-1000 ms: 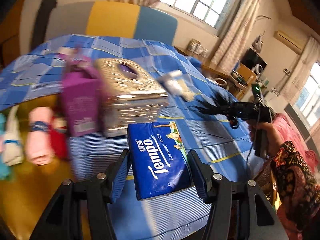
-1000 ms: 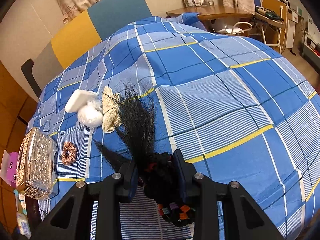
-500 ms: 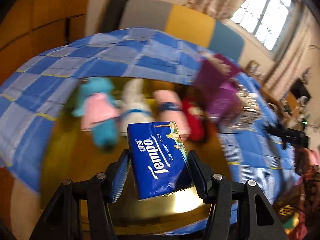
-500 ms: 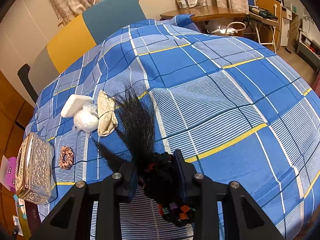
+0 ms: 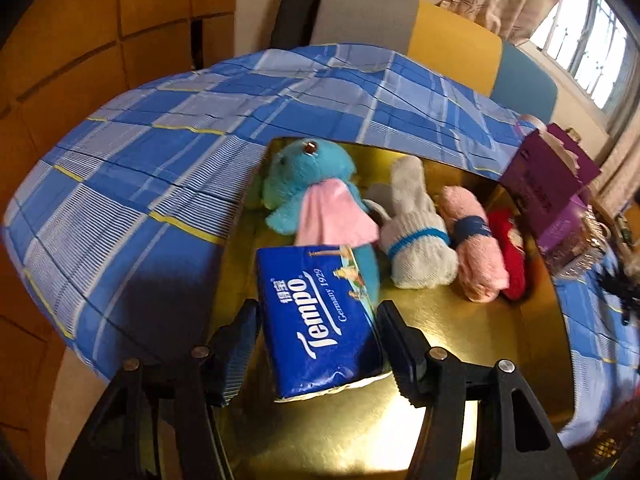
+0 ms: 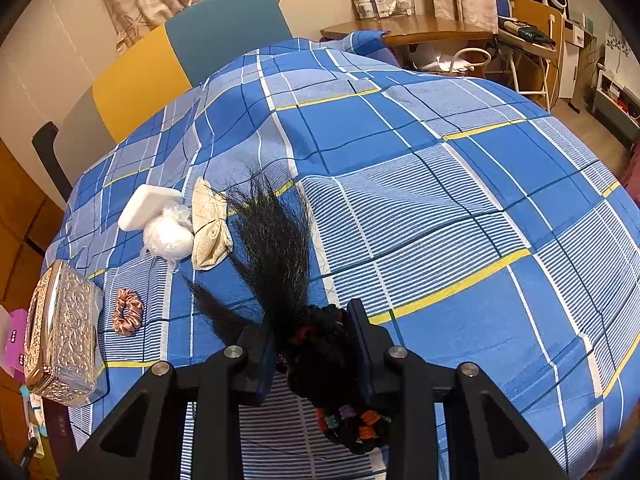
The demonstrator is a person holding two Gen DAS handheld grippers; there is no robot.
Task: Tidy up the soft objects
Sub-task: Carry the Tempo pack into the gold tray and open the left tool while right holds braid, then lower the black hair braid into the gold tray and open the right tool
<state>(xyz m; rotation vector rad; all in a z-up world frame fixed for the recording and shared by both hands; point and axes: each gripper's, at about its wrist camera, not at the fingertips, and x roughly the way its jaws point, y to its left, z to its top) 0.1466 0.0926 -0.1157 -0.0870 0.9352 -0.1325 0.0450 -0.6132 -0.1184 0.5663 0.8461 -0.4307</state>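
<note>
A blue Tempo tissue pack (image 5: 320,320) lies between the fingers of my left gripper (image 5: 318,309), low over the gold tray (image 5: 460,320). The jaws are opening; a gap shows beside the left pad. Behind it, a blue plush (image 5: 304,168), a white rolled sock (image 5: 416,240), a pink roll (image 5: 476,252) and a red item (image 5: 512,256) line the tray. My right gripper (image 6: 308,324) is shut on a black hairpiece (image 6: 276,240) with coloured ties, held above the blue checked bedspread (image 6: 440,200).
A purple box (image 5: 552,188) stands at the tray's right end. On the bedspread lie an ornate gold tissue box (image 6: 64,328), a pink scrunchie (image 6: 128,312), a white sponge (image 6: 144,204), a white bagged ball (image 6: 168,236) and a beige cloth (image 6: 210,224). A desk and chairs stand behind.
My left gripper swung left from the ornate box to over the gold tray with the tissue pack and came lower; its jaws have widened. The right gripper stayed still with the hairpiece.
</note>
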